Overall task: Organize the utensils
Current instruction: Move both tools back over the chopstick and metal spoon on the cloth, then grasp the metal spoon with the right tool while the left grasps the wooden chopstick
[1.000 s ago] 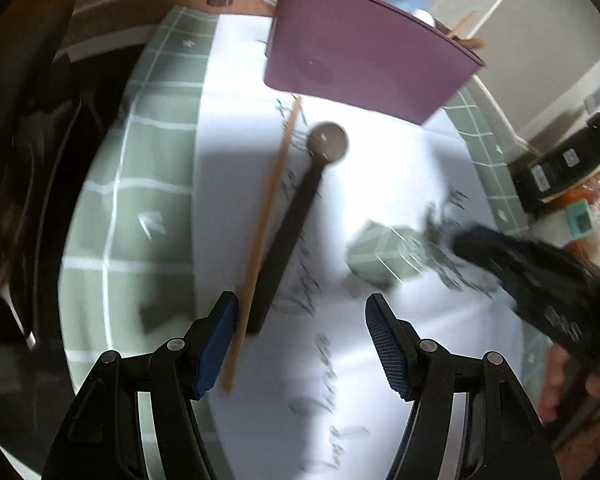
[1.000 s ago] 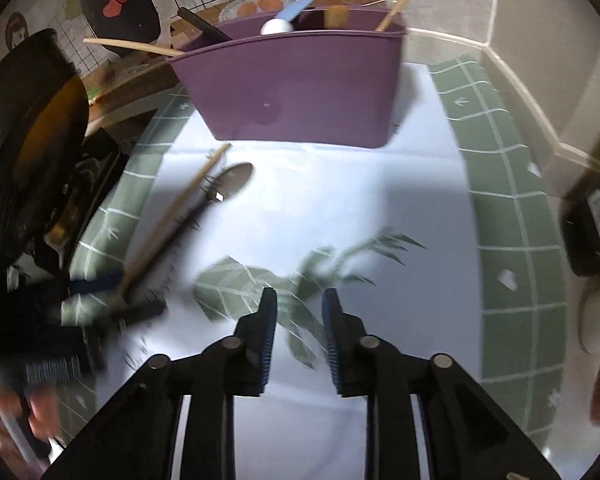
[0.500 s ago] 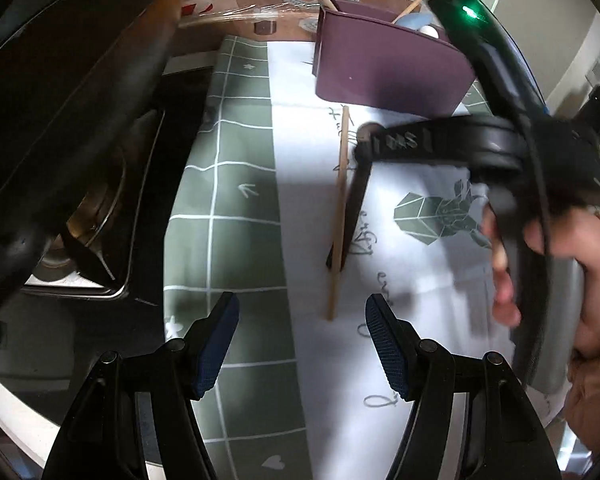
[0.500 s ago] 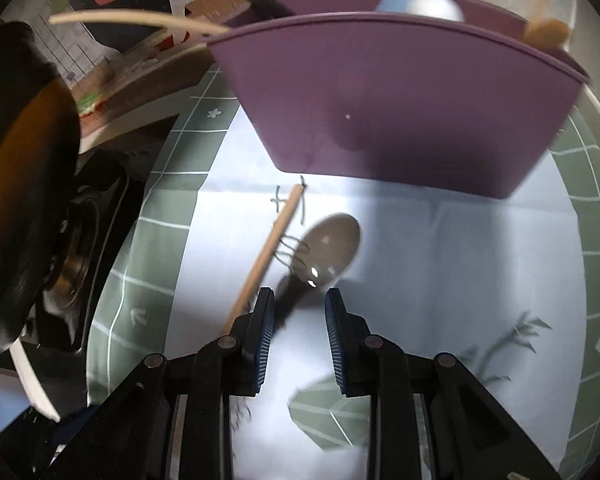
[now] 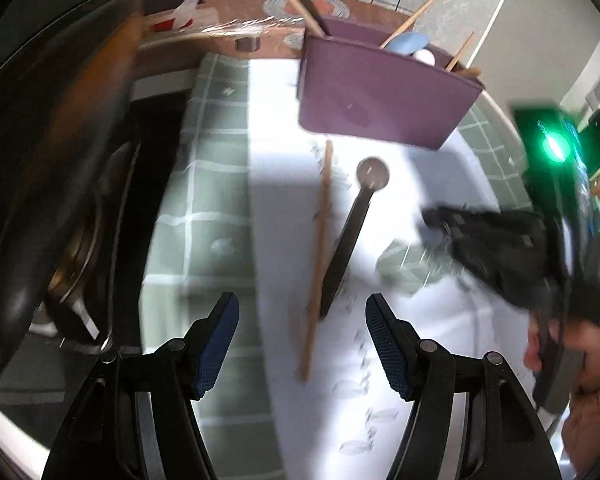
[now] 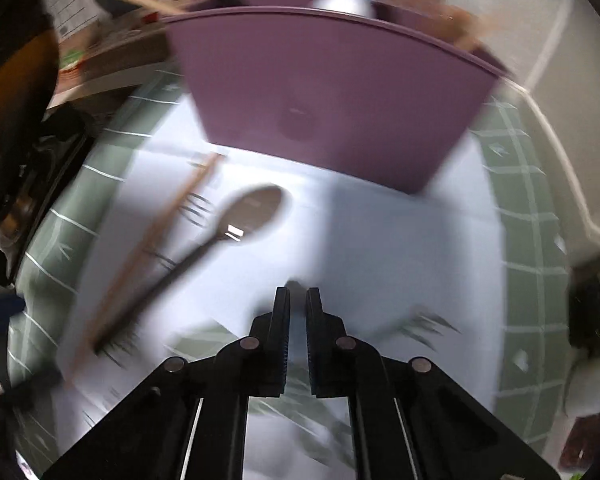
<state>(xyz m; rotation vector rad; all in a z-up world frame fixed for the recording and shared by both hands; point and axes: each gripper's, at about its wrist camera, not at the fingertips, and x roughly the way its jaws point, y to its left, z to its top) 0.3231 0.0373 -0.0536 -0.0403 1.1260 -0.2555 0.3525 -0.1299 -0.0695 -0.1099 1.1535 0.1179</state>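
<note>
A purple utensil holder stands at the far end of a white cloth with several utensils sticking out of it. In front of it lie a wooden chopstick and a dark-handled spoon, side by side. My left gripper hovers open above their near ends, holding nothing. In the right wrist view the holder fills the top, and the spoon and chopstick lie to the left. My right gripper is shut on nothing, to the right of the spoon's handle.
A dark pan and stove border the left side. A green checked mat lies under the white cloth. A person's hand holds the right gripper's blurred black body at the right. A black box sits at the right edge.
The right gripper was over the spoon's neck with jaws partly open; it has pulled away to the right and shut empty. The left gripper's view shifted slightly; spoon and chopstick lie as before.
</note>
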